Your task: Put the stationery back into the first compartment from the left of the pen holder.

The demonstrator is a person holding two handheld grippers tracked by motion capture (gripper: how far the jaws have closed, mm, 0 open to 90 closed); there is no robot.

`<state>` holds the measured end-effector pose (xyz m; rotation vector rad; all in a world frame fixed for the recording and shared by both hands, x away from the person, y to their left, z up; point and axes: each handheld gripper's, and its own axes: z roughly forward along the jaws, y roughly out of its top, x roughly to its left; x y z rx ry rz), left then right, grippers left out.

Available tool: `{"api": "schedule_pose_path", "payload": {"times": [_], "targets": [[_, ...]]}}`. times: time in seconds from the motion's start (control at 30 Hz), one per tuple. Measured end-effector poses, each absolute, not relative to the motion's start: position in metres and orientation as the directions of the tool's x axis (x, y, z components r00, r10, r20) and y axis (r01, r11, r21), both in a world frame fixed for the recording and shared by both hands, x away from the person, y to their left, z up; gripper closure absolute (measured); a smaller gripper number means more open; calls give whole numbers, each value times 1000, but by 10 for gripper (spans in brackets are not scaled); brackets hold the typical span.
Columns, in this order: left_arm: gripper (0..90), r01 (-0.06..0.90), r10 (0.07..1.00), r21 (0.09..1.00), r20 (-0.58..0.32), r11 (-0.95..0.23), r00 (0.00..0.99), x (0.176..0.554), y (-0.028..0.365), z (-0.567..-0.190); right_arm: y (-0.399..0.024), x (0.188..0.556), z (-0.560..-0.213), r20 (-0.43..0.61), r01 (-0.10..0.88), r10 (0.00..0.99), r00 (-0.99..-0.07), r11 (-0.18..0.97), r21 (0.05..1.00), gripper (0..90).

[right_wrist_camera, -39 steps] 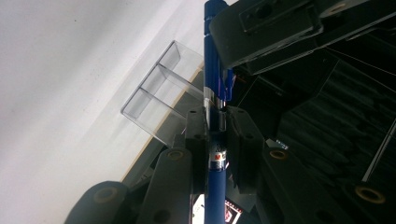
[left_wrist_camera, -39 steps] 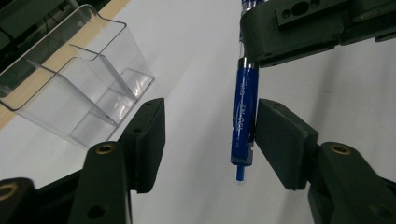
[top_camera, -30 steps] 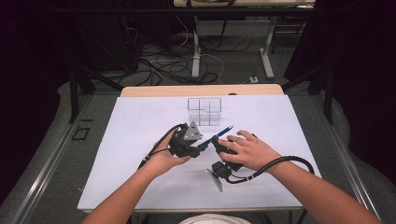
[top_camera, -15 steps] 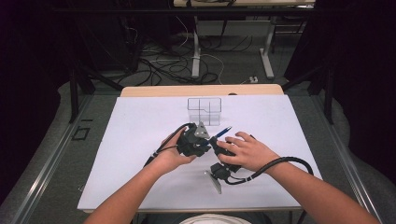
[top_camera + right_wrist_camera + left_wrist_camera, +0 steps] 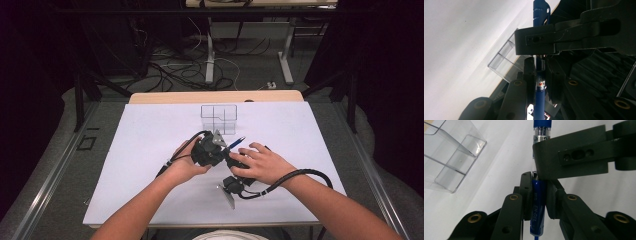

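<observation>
Looking along our left gripper [image 5: 539,195], we see its two black jaws, which have just been closing, rise from the bottom edge and meet around a blue gel pen [image 5: 538,205], with the pads pressed against the barrel from both sides. The pen runs nearly straight up the frame, and higher along it our right gripper [image 5: 571,157] comes in from the right edge and crosses the barrel, beyond which the clear section of the pen shows again. To the upper left a clear plastic organiser [image 5: 454,162] with inner dividers stands on the white table surface [image 5: 499,170], apart from the pen.
</observation>
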<state>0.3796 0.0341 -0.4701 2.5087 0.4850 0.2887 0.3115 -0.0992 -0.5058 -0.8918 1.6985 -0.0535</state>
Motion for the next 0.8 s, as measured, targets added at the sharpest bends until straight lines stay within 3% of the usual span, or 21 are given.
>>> {"api": "schedule_pose_path", "payload": {"times": [0.33, 0.37, 0.4, 0.53, 0.8], "targets": [[785, 291, 416, 580, 93, -761, 905, 380, 35, -470, -98, 310, -504, -811, -498, -581, -65, 723, -478, 788], [785, 294, 420, 580, 94, -760, 903, 381, 35, -470, -98, 313, -505, -820, -536, -570, -43, 706, -463, 784], [785, 295, 424, 580, 98, -760, 900, 381, 35, -470, -99, 316, -507, -837, -566, -546, -39, 702, -432, 770], [786, 319, 438, 575, 76, -753, 896, 385, 38, -470, -96, 311, -501, -821, -512, -566, -69, 727, -458, 718], [785, 351, 476, 588, 66, -729, 877, 391, 45, -472, -97, 312, -499, -846, -505, -522, -108, 762, -406, 605]]}}
